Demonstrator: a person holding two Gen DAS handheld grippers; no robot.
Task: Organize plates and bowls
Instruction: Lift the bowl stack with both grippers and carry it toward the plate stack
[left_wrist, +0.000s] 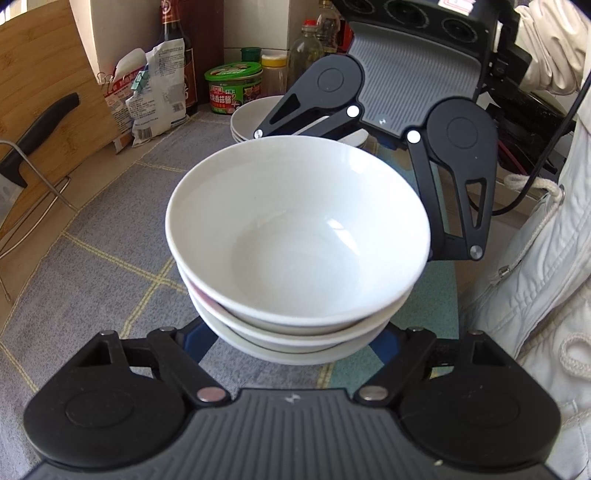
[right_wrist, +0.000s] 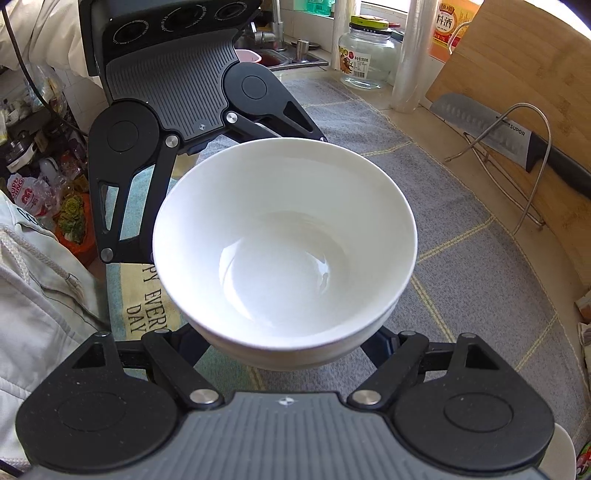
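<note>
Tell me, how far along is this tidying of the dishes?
Partly done, it seems. Several white bowls are already nested into one bowl stack. In hand: the left claw and right claw grip that stack from opposite sides, apparently lifted off the grey mat. Left: setting it down somewhere, and dealing with the white dishes near the green-lidded tub.

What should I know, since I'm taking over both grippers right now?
Left gripper: closed on one side of the stack of three white bowls.
Right gripper: closed on the opposite side.
The stack appears lifted just off the mat.
Done: bowls nested.
Left: set the stack down, probably by the white dishes near the green tub.
</note>
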